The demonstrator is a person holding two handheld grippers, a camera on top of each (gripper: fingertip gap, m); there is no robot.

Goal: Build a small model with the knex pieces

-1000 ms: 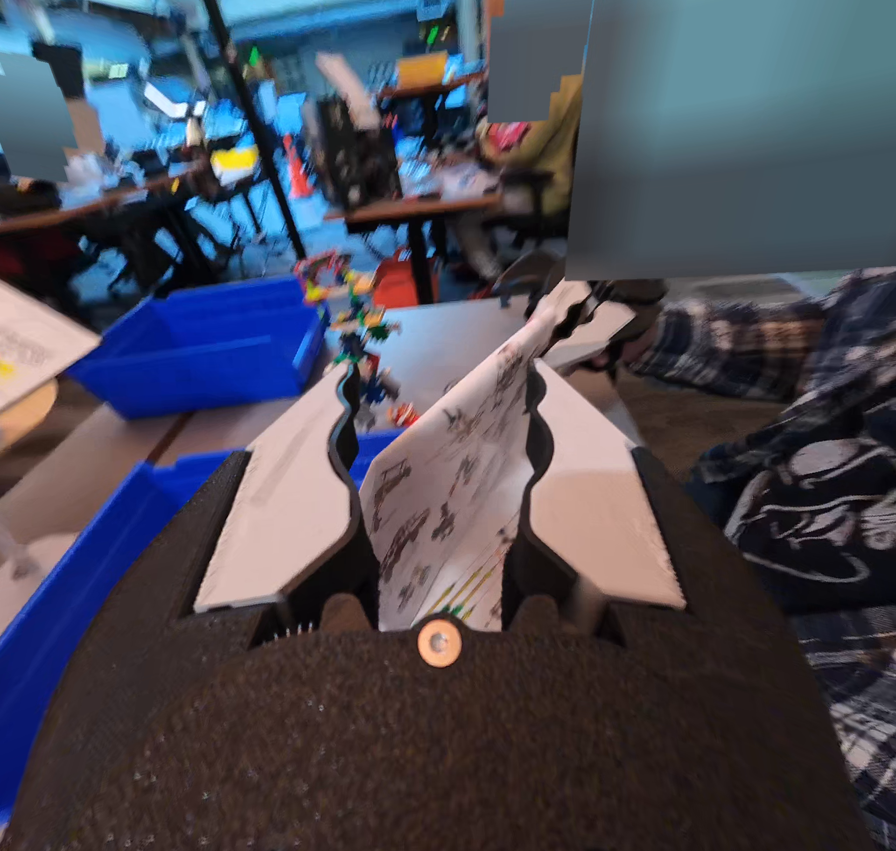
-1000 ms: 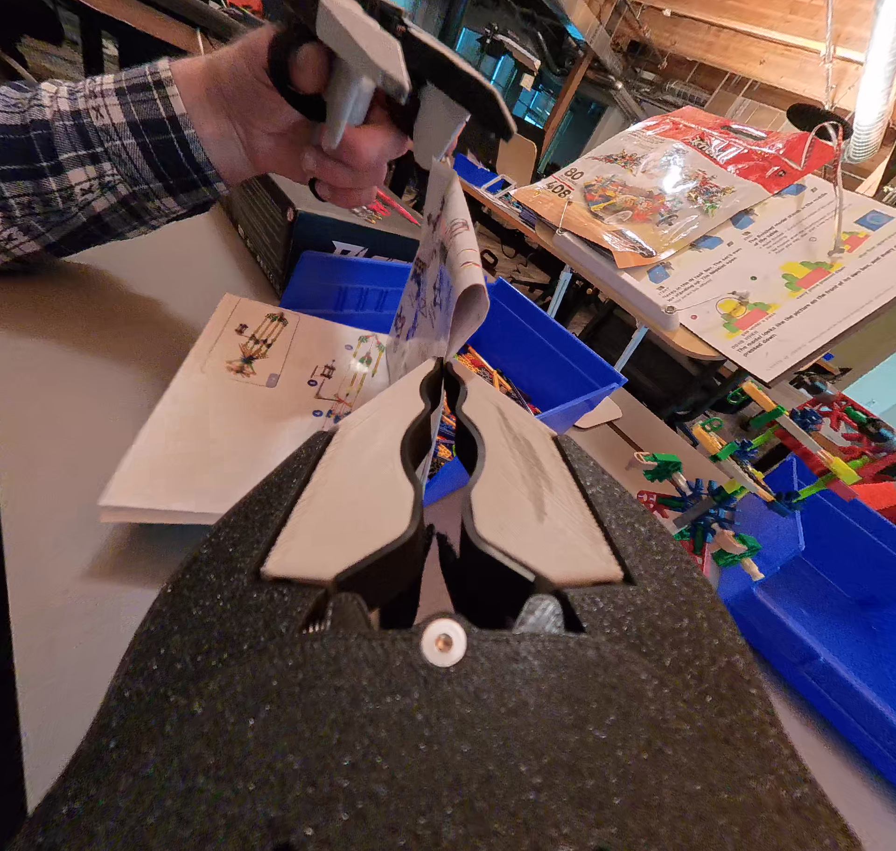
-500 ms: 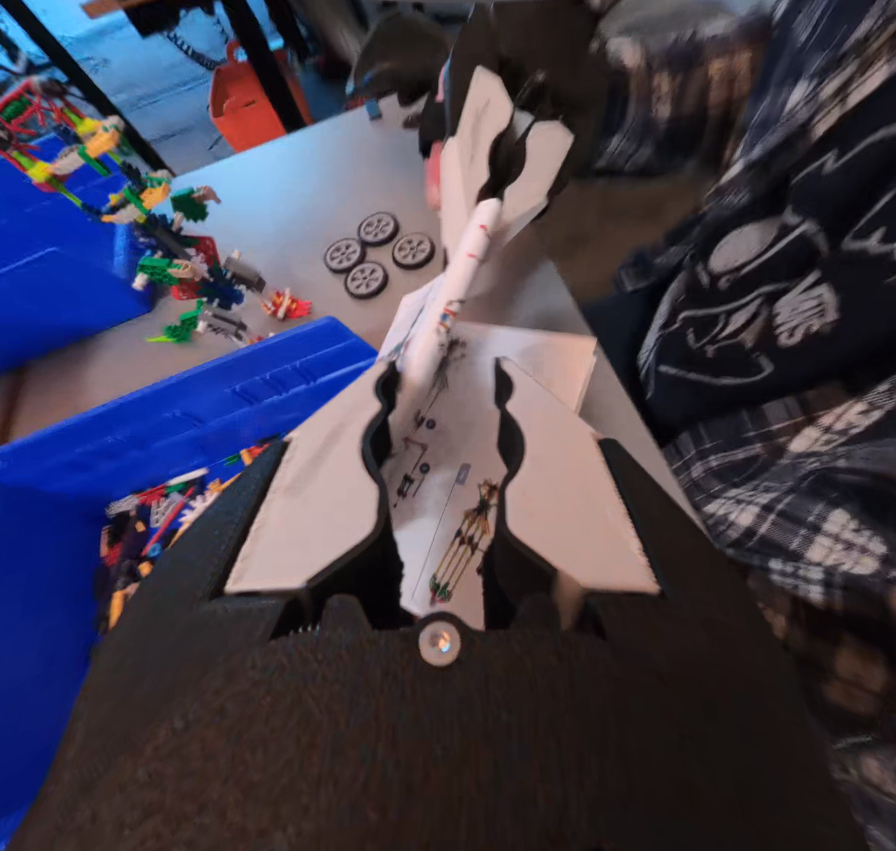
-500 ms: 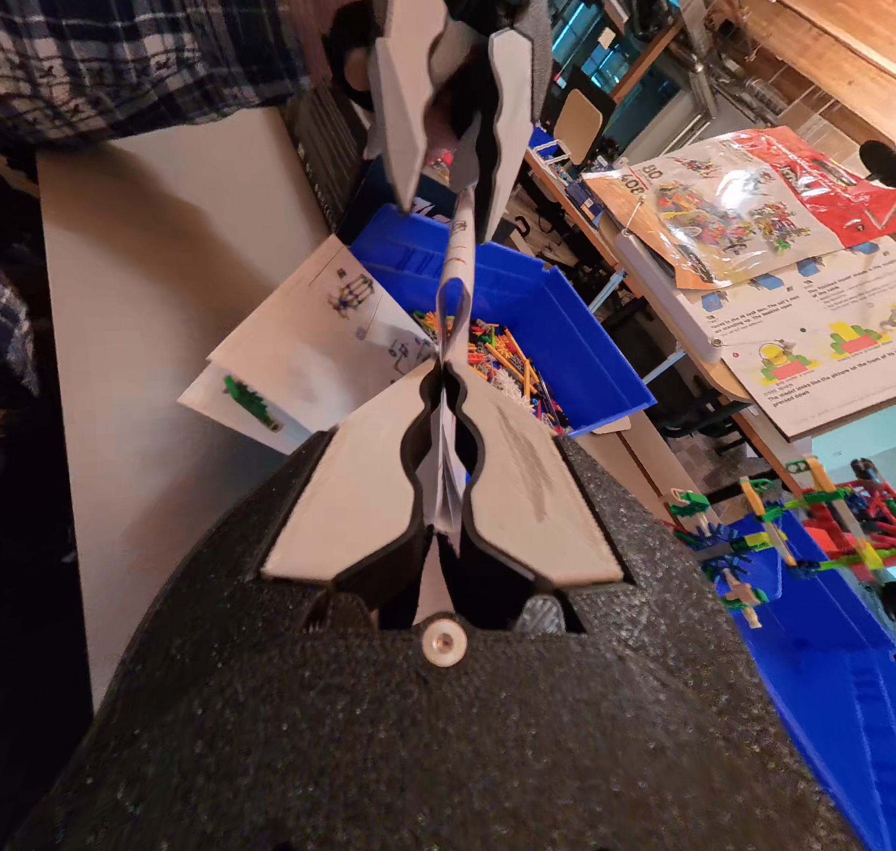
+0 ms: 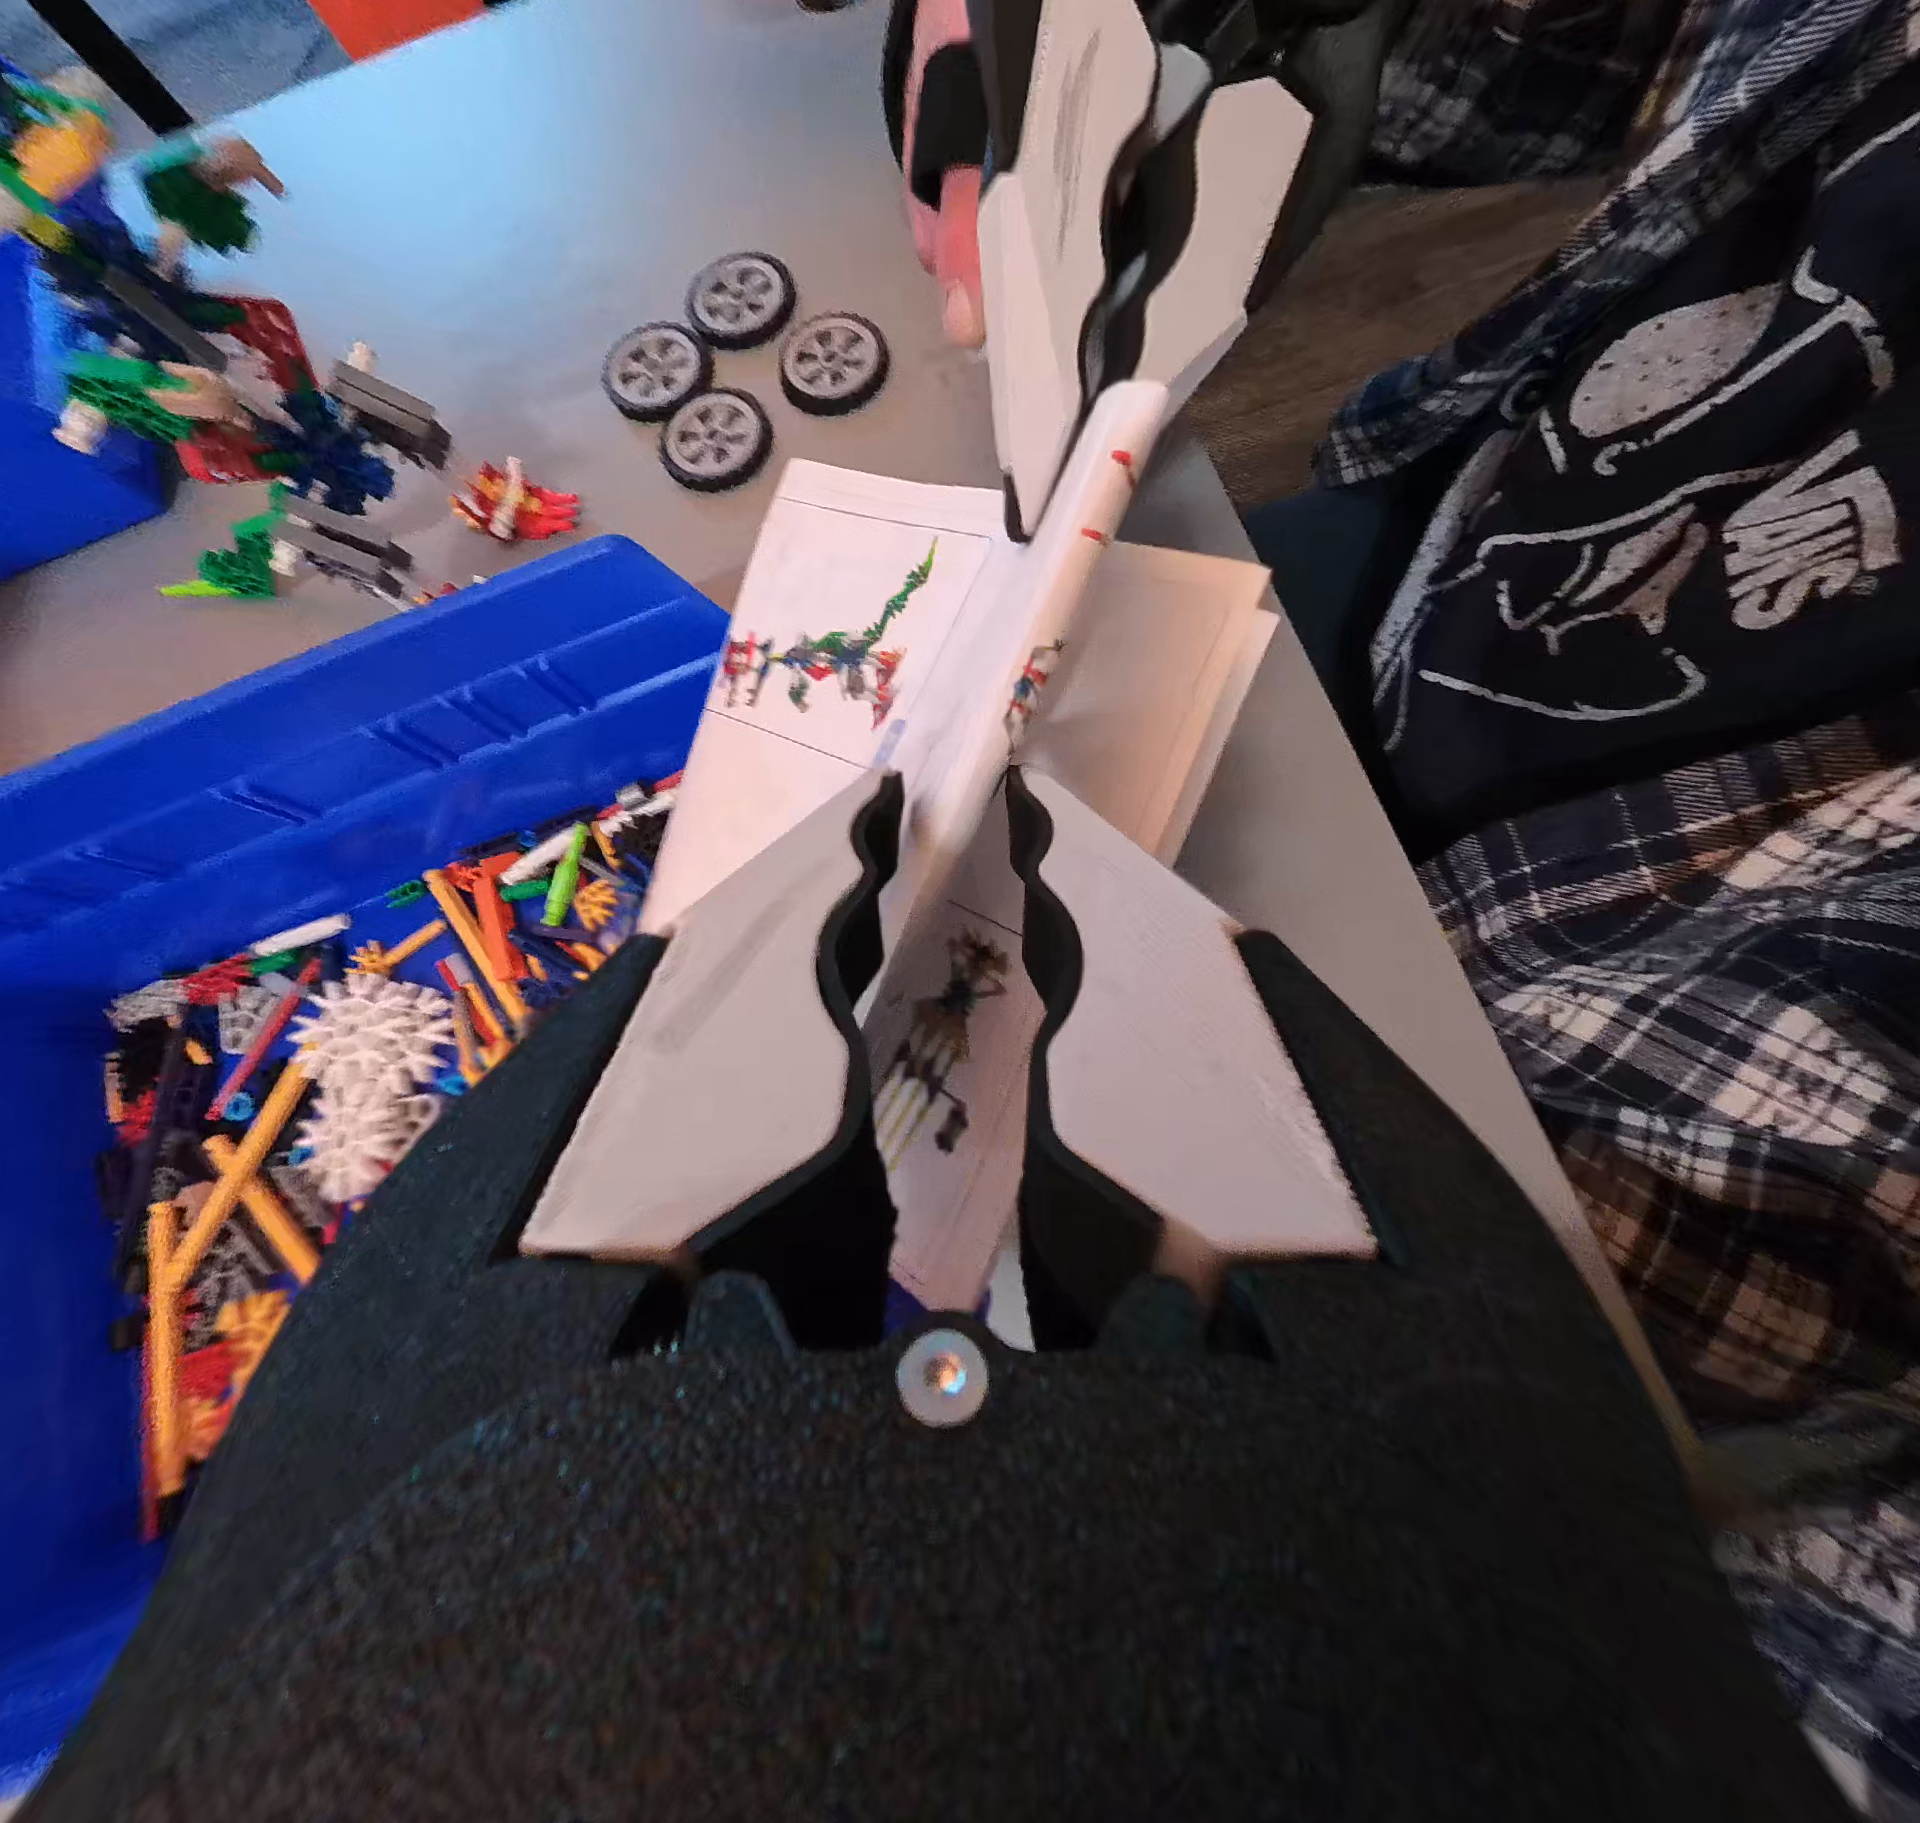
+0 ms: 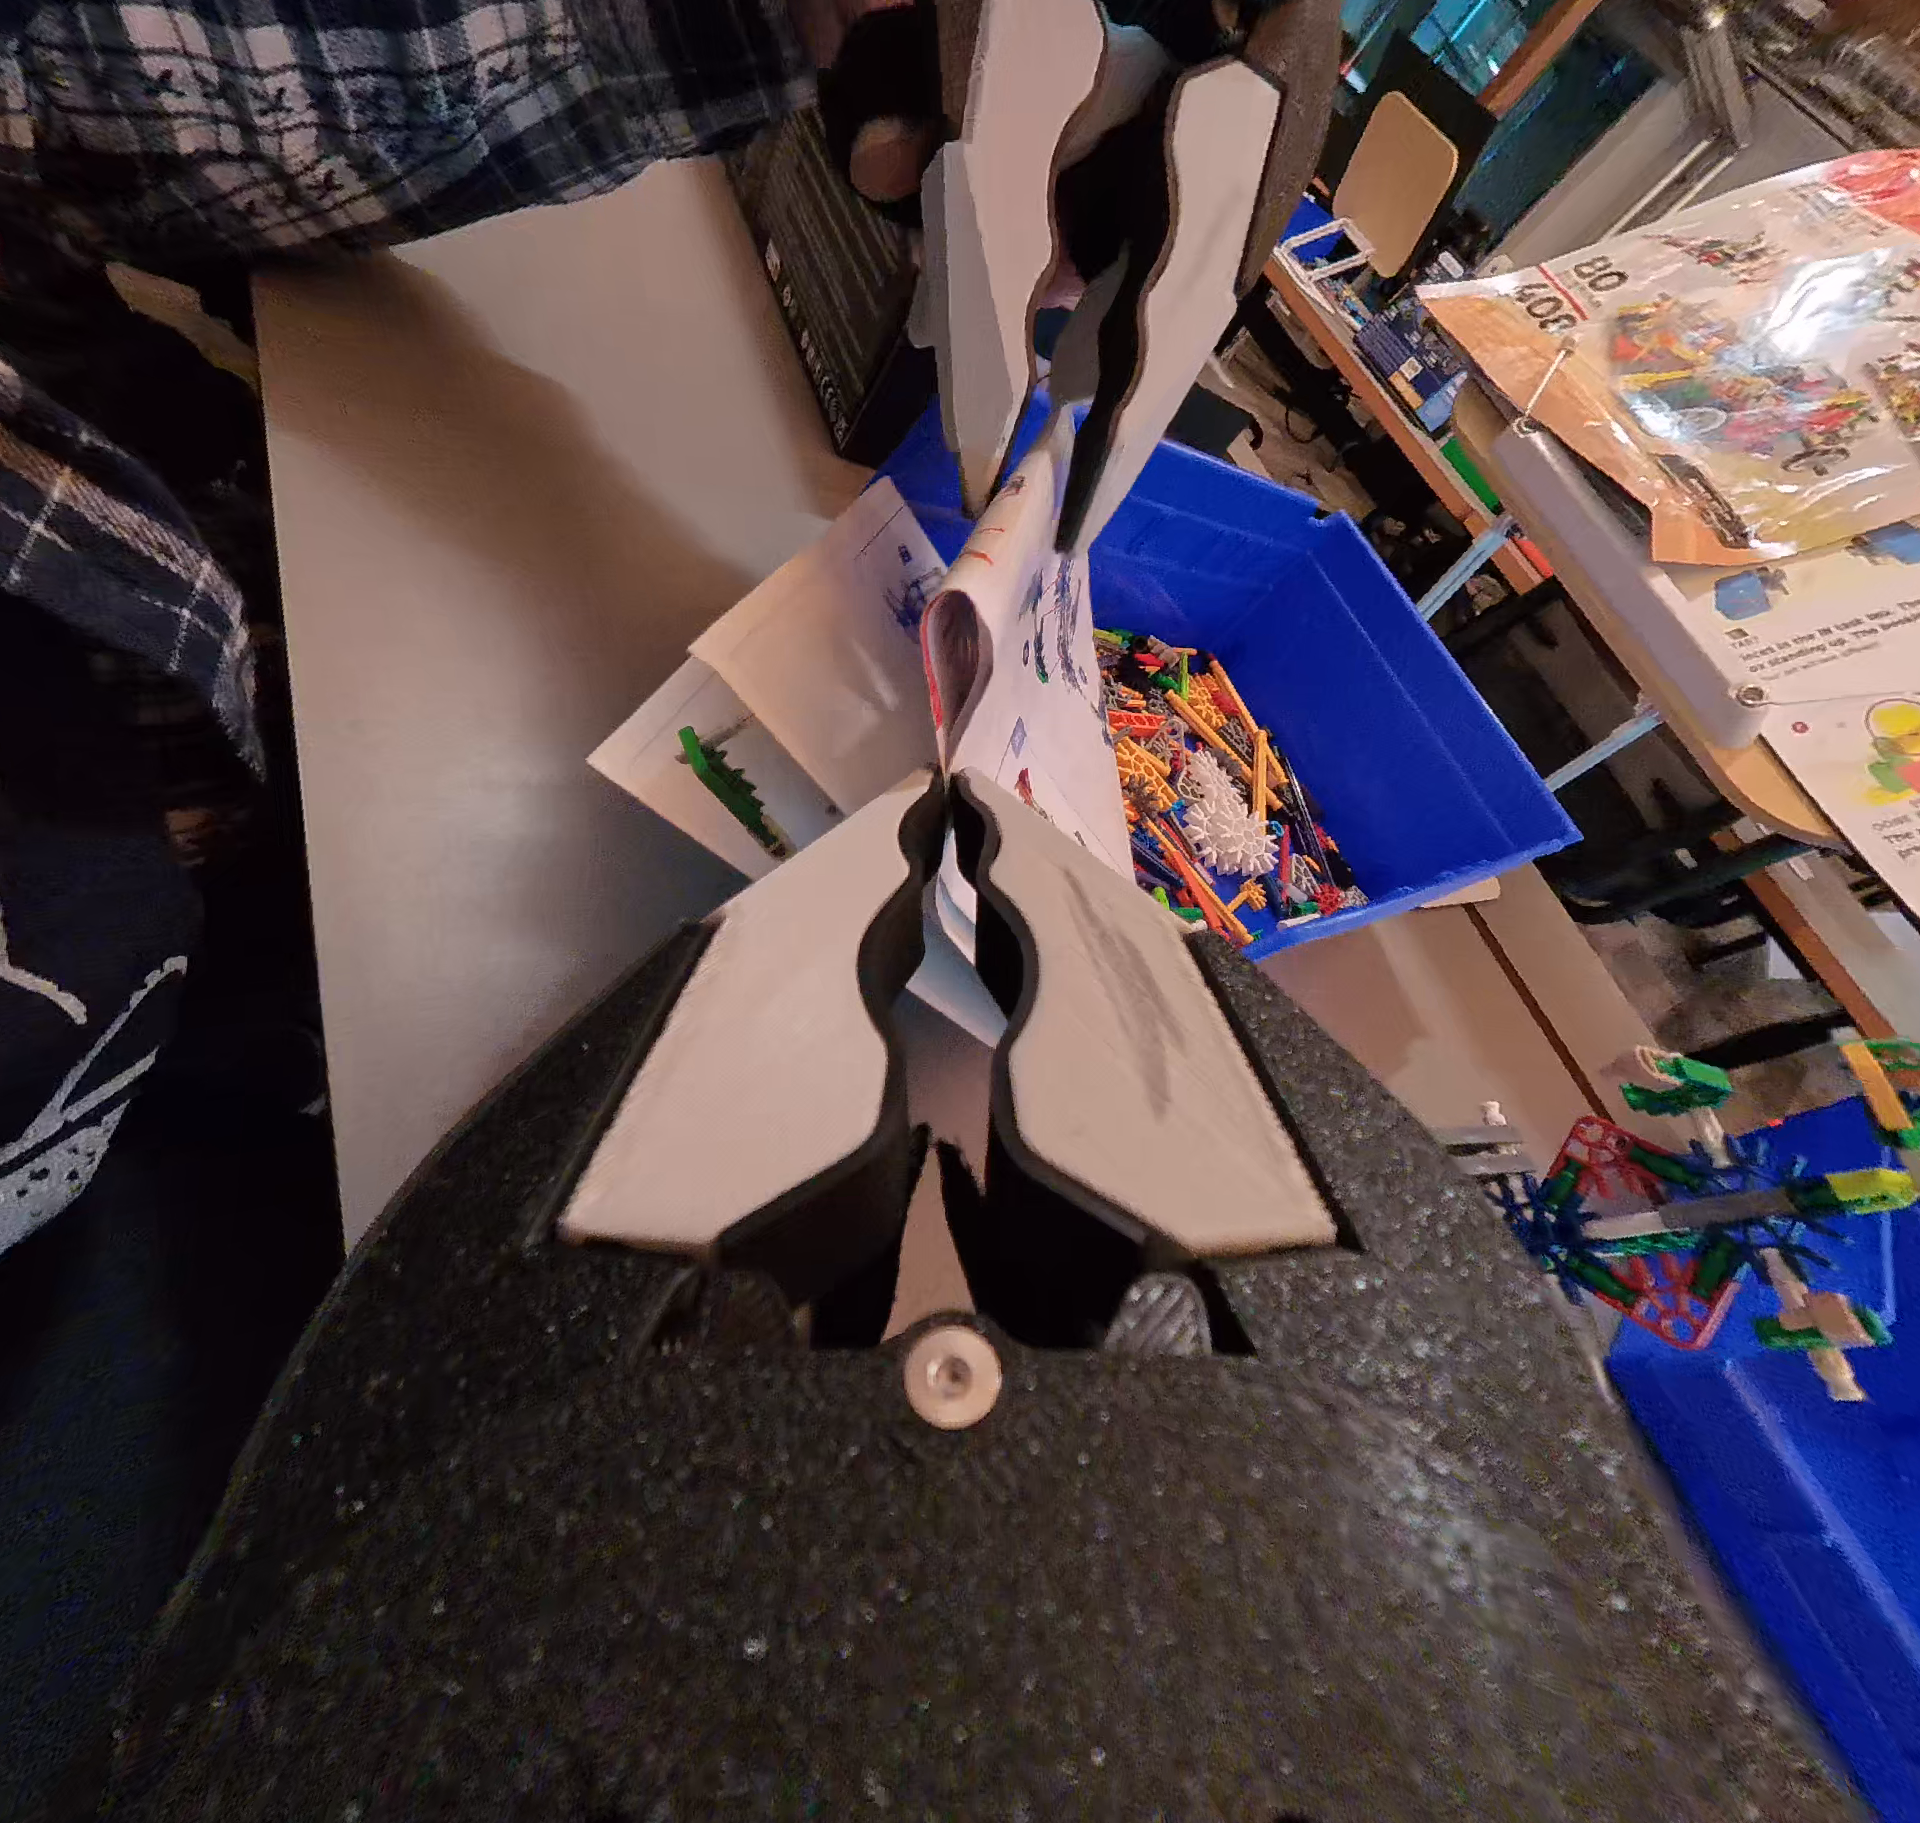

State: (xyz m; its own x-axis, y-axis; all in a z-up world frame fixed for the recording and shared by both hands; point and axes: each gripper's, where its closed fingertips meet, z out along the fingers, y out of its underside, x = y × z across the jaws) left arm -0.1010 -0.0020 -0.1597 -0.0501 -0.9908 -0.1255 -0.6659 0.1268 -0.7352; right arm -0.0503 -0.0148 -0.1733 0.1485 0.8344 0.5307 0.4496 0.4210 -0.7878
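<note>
A white instruction booklet (image 5: pixel 831 630) lies open on the grey table beside a blue bin. A sheaf of its pages (image 5: pixel 1049 610) stands up from it, folded over on itself. My left gripper (image 5: pixel 948 786) is shut on one end of the sheaf. My right gripper (image 5: pixel 1081 464) faces it and pinches the other end, close above the booklet. In the right wrist view my right gripper (image 6: pixel 951 791) is shut tight on the pages (image 6: pixel 1029 693), and the left gripper (image 6: pixel 1023 516) hangs above, gripping their upper edge over the booklet (image 6: pixel 810 672).
The blue bin (image 5: pixel 364 693) of loose rods and connectors sits against the booklet, also in the right wrist view (image 6: pixel 1351 651). Several toy wheels (image 5: pixel 743 360) and a built model (image 5: pixel 260 423) lie beyond. A black box (image 6: pixel 821 287), a second blue bin (image 6: pixel 1787 1461) and a person's plaid shirt (image 5: pixel 1662 942) are close. The tips of one gripper are about 6 cm away from the tips of the other.
Both grippers have swung down towards the table with the pages between them. The sheaf has come lower and folded over, and the grippers now face each other more closely.
</note>
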